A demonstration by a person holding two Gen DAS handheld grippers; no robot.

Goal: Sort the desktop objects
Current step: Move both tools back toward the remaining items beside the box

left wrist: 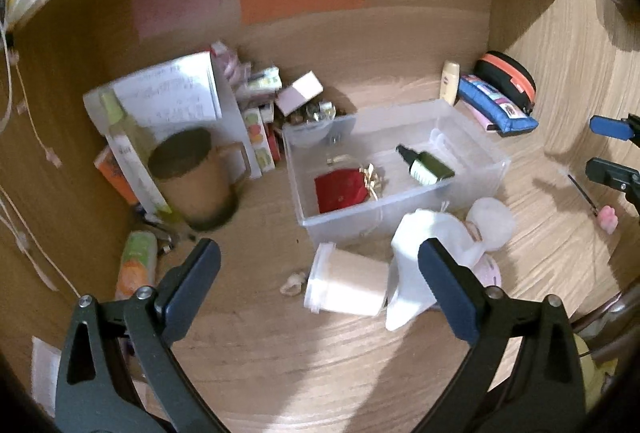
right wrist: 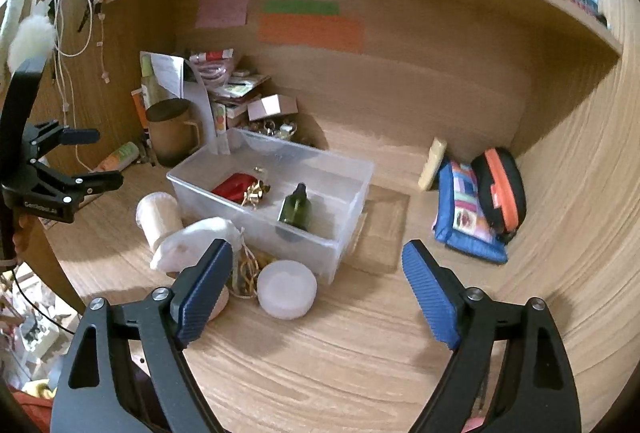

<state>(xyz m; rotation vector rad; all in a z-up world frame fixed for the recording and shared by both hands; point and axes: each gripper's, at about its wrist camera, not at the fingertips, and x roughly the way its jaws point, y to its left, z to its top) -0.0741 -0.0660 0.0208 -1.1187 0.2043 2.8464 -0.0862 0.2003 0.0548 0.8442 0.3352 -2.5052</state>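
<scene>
- Left gripper (left wrist: 320, 269) spread wide, holding nothing; poised over the desk (left wrist: 320, 373), near a beige tub (left wrist: 348, 287) lying on its side and a white pouch (left wrist: 416, 253) just beside it.
- Right gripper (right wrist: 318, 265) likewise spread wide, holding nothing; hovering above the desk in front of the bin (right wrist: 304, 161).
- Clear bin open on top, standing mid-desk; inside: green bottle (right wrist: 296, 211) lying toward the right end, red pouch (right wrist: 234, 186) toward the left, gold bow (right wrist: 256, 193) touching the pouch.
- Round white lid (right wrist: 287, 289) flat on the desk, just in front of the bin's near corner.
- Brown mug (left wrist: 196, 177) upright, left of the bin; boxes and papers piled behind it.
- Blue case (right wrist: 466, 217) and black-orange case (right wrist: 500, 189) leaning together in the right back corner; cream bottle (right wrist: 433, 163) just left of them.
- Pink-topped pen (left wrist: 594, 205) on the desk at far right, well apart from the bin.
</scene>
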